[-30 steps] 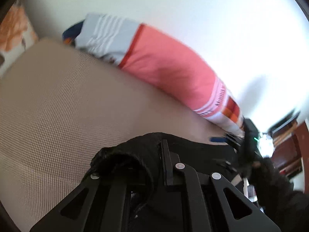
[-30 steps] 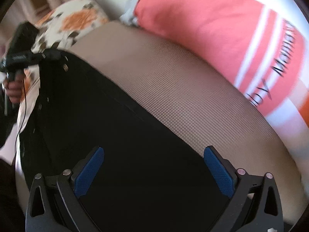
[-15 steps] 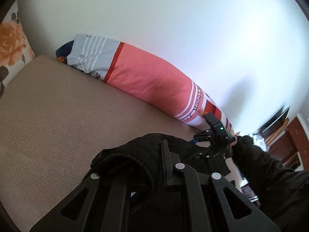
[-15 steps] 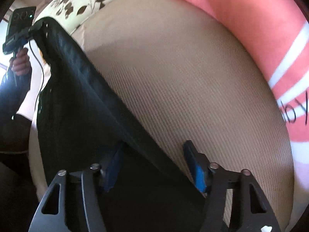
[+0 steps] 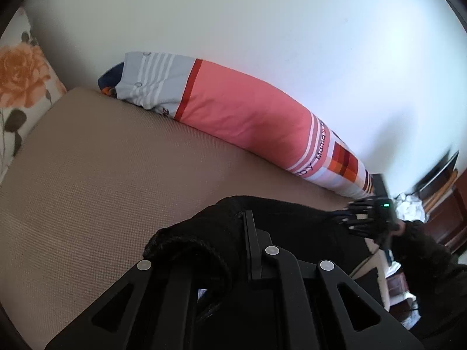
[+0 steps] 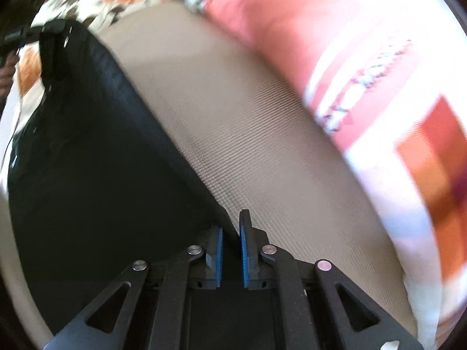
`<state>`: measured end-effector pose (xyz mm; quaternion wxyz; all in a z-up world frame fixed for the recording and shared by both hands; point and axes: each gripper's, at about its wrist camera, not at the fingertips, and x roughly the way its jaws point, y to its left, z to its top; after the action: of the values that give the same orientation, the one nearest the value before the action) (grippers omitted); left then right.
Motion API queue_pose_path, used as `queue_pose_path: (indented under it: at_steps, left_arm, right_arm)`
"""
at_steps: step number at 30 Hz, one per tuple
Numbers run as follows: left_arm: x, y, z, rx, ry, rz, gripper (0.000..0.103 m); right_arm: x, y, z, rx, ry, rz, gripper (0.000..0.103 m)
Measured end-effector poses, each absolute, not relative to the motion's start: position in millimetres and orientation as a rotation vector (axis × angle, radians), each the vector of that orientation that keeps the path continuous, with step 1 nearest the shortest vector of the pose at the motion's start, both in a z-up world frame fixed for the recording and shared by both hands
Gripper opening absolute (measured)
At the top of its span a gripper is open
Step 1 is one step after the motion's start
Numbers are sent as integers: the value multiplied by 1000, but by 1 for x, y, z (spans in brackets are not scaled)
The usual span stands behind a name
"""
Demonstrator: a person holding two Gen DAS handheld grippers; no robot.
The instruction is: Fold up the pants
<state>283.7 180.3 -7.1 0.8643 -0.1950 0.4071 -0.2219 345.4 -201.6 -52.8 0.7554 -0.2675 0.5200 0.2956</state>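
Here the black fabric pants lie across the beige woven mattress, one edge pinched in the closed right gripper, another bunched in the closed left gripper. A long pink striped bolster pillow lines the white wall.

From my left wrist camera I can read dark lettering on the long pink bolster pillow, running along its striped band at about three o'clock: "Mama", then letters ending in "by" just below it. A few more dark letters near its grey end are cut off. My right wrist camera blurs the same print beyond reading.
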Motion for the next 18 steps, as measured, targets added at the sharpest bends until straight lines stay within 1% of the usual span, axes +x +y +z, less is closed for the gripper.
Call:
queue_pose_path:
  at_steps: [3,10,14,18]
  left_arm:
    - [274,183,-2,-398,848,-472,9]
    - [219,190,16,-362,841,-510,10]
    - [181,195,17,-326,867,-534,10]
    - [142,197,4,-265,931,-544,11]
  right_arm:
    - [309,-201,-26,-582,1043,521,8]
    - [208,-207,23,-542,936,425,6]
    - [151,-218,34,-464,922,409,6]
    - [96,-212,26,-407,961,436,5]
